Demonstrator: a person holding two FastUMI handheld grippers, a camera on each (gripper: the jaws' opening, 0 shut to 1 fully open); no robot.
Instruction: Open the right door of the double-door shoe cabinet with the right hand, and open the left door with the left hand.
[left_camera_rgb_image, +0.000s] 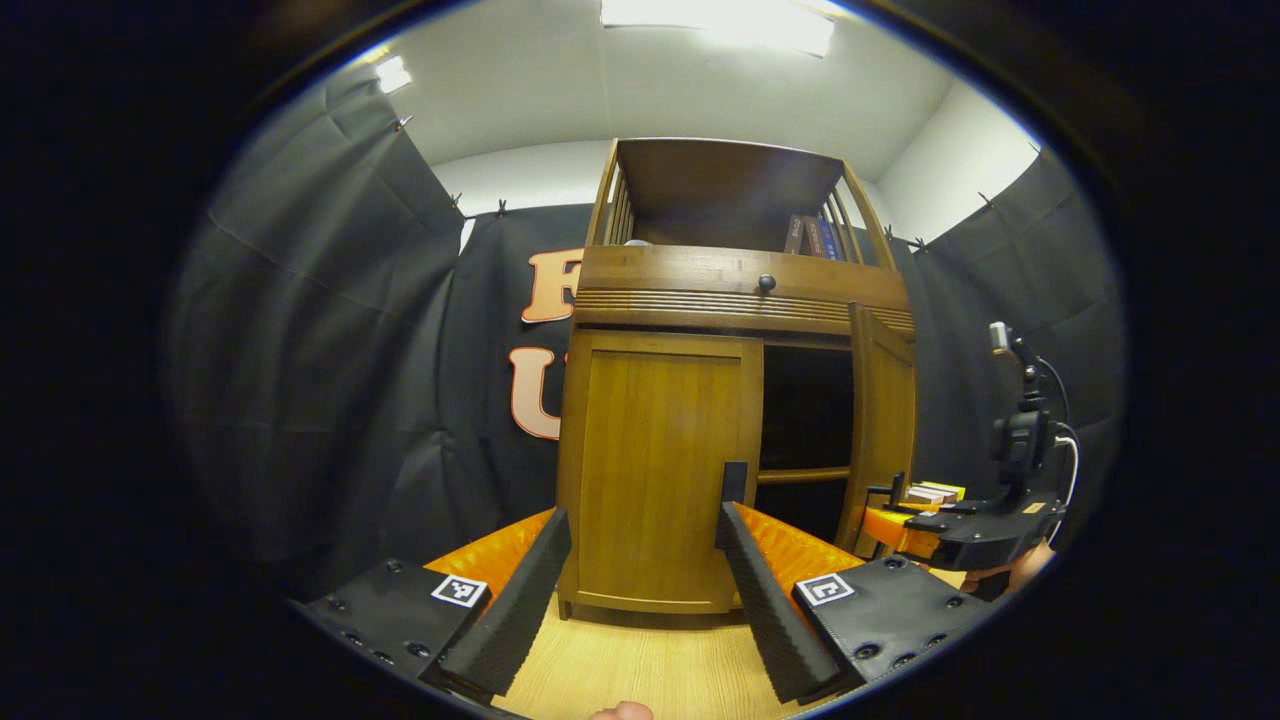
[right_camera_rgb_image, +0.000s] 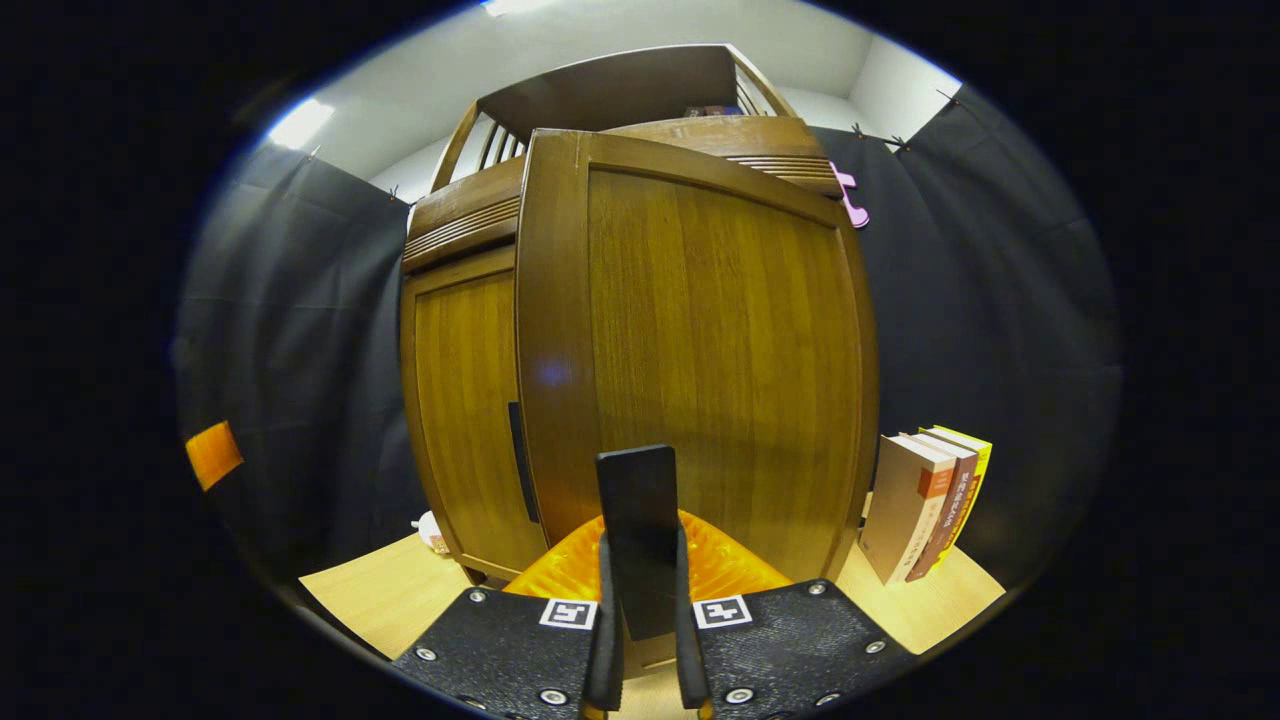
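- Your right gripper (right_camera_rgb_image: 640, 600) has its two fingers pressed together on the dark flat handle (right_camera_rgb_image: 638, 520) of the right door (right_camera_rgb_image: 700, 350); in the left gripper view it sits at the door's outer edge (left_camera_rgb_image: 905, 495).
- Your left gripper (left_camera_rgb_image: 640, 590) has its fingers spread wide apart, holding nothing, with the closed left door (left_camera_rgb_image: 655, 470) framed between them and apart from both.
- The shoe cabinet (left_camera_rgb_image: 700, 290) stands on a light wooden surface (left_camera_rgb_image: 640, 660) against black cloth.
- The right door is swung out from the frame, exposing a dark interior (left_camera_rgb_image: 805, 430) with a horizontal rail (left_camera_rgb_image: 803, 475).
- The left door lies flush in the frame; its dark handle (left_camera_rgb_image: 735, 482) sits at its inner edge.
- A drawer front with a round knob (left_camera_rgb_image: 767, 283) runs above both doors.
- Several upright books (right_camera_rgb_image: 925, 505) stand on the surface just beside the cabinet's right side.
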